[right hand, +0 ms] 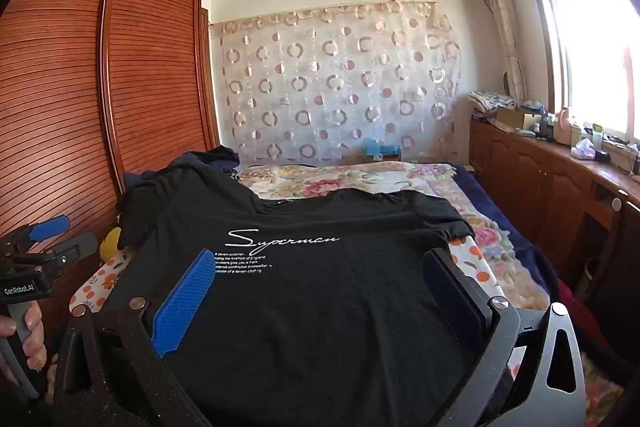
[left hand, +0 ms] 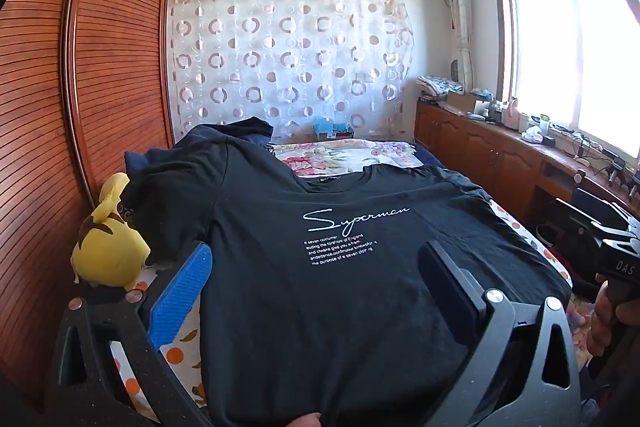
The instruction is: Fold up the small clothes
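- Shirt (left hand: 320,287) is lying face up on the bed (left hand: 352,153), print readable, collar toward the far wall, hem at my near edge.
- Its left sleeve (left hand: 168,187) is draping up over a dark blue pile (left hand: 240,131) and the yellow plush (left hand: 112,247); its right sleeve (right hand: 448,219) is lying flatter on the floral cover.
- I am holding my left claw (left hand: 316,275) spread wide above the shirt's lower left part, pinching nothing.
- I am holding my right claw (right hand: 320,283) spread just as wide over the lower right, also empty.
- Both claws are tilting slightly down toward the cloth, not yet touching it as far as I can tell.
- I am judging that folding has not started, so the first grasp matters.
- I am planning to take the shirt at matching points on one side, shoulder and hem, pinching only the shirt and not the cover beneath.
- I am minding the raised left sleeve: freeing it from the plush first should keep the fold straight.
- I am watching for wrinkles near the right shoulder.
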### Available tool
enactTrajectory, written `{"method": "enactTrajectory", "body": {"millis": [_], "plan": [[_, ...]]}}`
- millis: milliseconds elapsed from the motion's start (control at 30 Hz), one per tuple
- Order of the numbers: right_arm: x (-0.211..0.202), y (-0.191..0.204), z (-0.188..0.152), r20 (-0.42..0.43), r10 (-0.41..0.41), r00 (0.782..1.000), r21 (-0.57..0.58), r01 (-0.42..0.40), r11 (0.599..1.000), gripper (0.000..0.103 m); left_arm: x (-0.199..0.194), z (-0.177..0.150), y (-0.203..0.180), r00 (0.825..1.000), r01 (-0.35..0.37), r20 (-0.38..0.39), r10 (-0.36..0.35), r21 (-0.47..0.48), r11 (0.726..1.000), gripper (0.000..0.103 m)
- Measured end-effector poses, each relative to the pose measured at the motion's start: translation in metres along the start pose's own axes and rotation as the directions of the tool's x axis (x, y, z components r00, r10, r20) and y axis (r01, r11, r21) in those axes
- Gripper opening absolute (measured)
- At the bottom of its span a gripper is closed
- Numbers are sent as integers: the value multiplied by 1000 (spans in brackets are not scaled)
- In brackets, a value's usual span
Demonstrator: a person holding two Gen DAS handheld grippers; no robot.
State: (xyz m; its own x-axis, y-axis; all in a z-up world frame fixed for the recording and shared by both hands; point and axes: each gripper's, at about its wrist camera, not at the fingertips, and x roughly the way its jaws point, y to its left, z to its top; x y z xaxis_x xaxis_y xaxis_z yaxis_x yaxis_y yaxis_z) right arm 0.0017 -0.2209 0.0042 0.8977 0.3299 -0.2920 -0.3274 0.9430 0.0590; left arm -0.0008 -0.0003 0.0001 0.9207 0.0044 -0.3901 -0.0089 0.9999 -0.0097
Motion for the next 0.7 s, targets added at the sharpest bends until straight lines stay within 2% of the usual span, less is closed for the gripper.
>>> {"method": "enactTrajectory", "body": {"millis": [700], "plan": [[2, 0, -1, -6, -10, 1000, 0, 10, 1000, 103, 3, -4, 1, 1000, -10, -20, 10, -5, 1000, 103]]}}
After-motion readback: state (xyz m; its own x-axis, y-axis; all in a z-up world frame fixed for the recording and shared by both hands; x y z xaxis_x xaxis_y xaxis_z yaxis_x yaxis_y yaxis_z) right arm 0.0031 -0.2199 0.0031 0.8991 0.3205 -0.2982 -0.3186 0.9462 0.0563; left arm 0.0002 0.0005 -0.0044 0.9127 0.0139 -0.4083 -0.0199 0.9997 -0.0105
